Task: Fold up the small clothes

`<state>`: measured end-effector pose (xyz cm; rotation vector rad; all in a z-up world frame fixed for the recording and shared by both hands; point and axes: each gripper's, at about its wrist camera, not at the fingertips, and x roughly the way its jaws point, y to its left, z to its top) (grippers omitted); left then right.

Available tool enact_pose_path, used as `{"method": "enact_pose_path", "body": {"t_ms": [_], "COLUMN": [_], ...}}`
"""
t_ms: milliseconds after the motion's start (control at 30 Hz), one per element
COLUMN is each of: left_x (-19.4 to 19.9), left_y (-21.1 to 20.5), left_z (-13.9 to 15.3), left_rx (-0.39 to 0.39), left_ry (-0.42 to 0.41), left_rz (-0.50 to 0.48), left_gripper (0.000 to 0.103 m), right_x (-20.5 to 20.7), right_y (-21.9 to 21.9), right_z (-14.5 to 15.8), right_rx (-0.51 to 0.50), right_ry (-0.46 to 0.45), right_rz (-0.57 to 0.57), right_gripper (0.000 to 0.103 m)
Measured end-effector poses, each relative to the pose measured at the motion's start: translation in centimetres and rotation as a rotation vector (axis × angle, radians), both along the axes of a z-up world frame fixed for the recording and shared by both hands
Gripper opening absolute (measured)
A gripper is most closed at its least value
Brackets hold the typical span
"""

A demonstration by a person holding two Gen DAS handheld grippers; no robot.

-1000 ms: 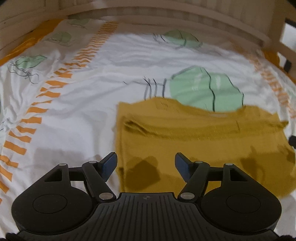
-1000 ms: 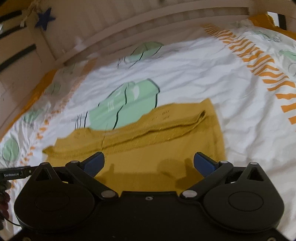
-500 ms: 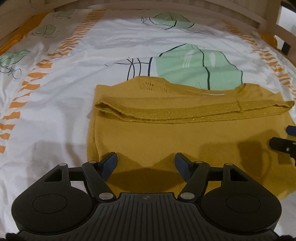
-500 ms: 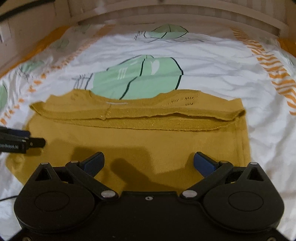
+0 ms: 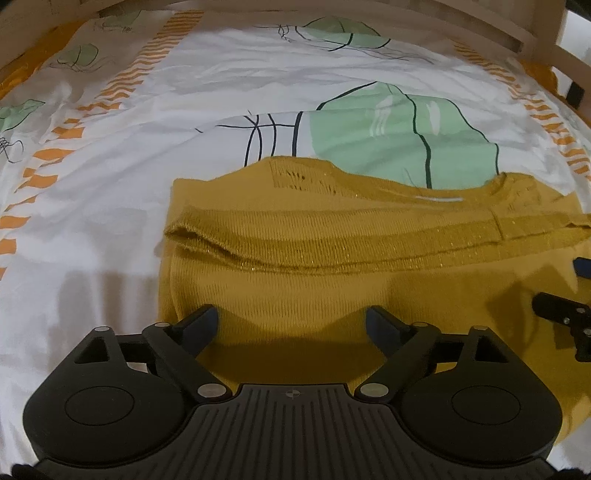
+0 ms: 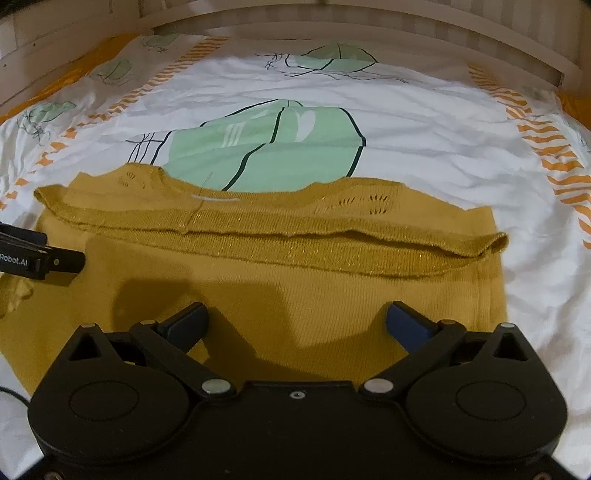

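Note:
A mustard-yellow knit sweater lies flat on the bed, its sleeves folded across the chest in a band. It also shows in the right wrist view, with the folded band across it. My left gripper is open and empty over the sweater's near left part. My right gripper is open and empty over the near right part. The right gripper's tip shows at the left view's right edge; the left gripper's finger shows at the right view's left edge.
The bed sheet is white with green leaf prints and orange stripes. A wooden bed rail curves round the far side, with a post at the far right.
Both grippers have swung to face the sweater squarely and moved closer and lower over its near edge. Both stay open. The sweater has not moved.

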<state>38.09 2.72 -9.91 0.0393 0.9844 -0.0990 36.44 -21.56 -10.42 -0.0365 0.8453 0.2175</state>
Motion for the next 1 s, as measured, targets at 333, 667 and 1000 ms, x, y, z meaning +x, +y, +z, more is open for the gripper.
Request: {"method": "enact_pose_path", "body": {"t_ms": [333,667,1000], "left_x": [1.9,5.4,7.9], "left_y": [0.1,1.0,1.9], "left_z": [0.4,0.2,-0.5], "left_rx": [0.026,0.011,0.024], "left_ry": [0.004,0.001,-0.033], "left_rz": [-0.013,0.025,0.054], "left_gripper": [0.088,0.088,0.088], "right_x": [3.7,7.2,7.1], "right_y": [-0.1,-1.9,-2.0], "right_z": [0.2,-0.4,-1.7], "right_rx": [-0.034,0.023,0.018], "right_ry": [0.017,0.009,-0.084], "right_rz": [-0.039,-0.134,-0.168], "right_gripper": [0.103,0.103,0.103]}}
